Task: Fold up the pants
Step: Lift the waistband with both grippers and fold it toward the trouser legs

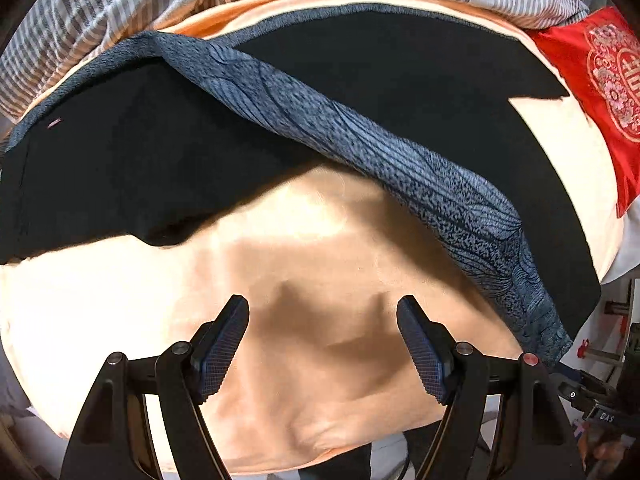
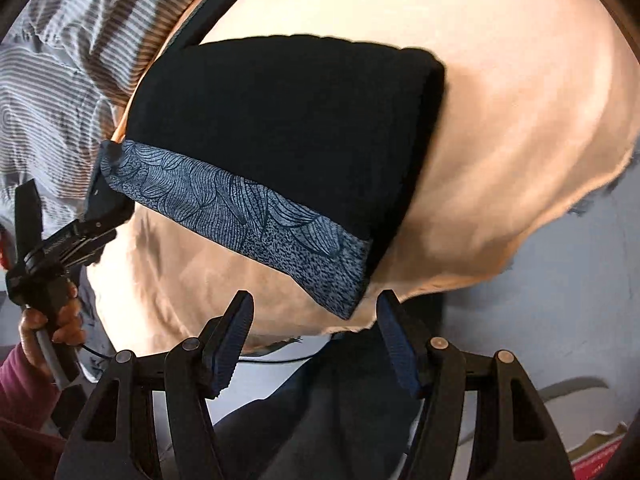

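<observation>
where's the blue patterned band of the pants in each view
Left wrist view: the blue patterned band runs diagonally from upper left to lower right across the black pants.
Right wrist view: the band edges the lower side of the folded pants, left of centre to centre.
Shared landmark: the peach sheet beneath.

Around me: peach sheet point(image 1: 304, 240) as bed cover; grey-striped bedding point(image 1: 120, 4) bunched at its far edge; red embroidered cushion point(image 1: 600, 80) beside it.
</observation>
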The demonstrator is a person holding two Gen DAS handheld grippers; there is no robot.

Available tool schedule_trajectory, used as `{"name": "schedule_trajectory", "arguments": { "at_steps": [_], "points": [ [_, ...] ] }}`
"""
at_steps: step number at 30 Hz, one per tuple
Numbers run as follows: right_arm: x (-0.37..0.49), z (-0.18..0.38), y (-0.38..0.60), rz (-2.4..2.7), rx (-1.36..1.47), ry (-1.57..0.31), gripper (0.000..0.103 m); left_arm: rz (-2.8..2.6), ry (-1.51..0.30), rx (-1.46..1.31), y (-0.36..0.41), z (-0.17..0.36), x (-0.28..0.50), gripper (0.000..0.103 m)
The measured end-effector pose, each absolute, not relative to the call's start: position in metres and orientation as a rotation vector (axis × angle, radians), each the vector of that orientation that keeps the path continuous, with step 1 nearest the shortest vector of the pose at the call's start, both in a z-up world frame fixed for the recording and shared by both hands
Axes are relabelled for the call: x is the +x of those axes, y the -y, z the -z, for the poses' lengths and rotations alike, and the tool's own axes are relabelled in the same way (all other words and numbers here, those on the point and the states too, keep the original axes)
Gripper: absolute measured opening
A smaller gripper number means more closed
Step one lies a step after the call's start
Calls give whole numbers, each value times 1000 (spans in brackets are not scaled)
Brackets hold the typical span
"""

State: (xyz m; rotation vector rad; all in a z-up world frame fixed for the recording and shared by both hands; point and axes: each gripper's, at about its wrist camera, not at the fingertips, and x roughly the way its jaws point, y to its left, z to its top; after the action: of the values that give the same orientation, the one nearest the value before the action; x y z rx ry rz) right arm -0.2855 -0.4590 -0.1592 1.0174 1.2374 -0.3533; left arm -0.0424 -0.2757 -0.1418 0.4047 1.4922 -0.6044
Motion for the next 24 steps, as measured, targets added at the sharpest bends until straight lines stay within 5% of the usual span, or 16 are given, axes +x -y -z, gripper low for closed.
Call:
{"name": "schedule_trajectory", "arguments": {
  "at_steps": [3,6,17,24],
  "points": [
    [-284,169,462,298,1038,-1235,46,595,-1488,408,283,146,-45,78],
    [-281,173,465,255,1072,-1244,3,573,-1516,404,292,153,-48,78],
    [-237,95,529,105,1159,-1100,3,538,-1582,371,349,158,-57,78],
    [-173,39,602,43,1093,-989,3,540,-1551,194,382,117,-22,78]
  ]
}}
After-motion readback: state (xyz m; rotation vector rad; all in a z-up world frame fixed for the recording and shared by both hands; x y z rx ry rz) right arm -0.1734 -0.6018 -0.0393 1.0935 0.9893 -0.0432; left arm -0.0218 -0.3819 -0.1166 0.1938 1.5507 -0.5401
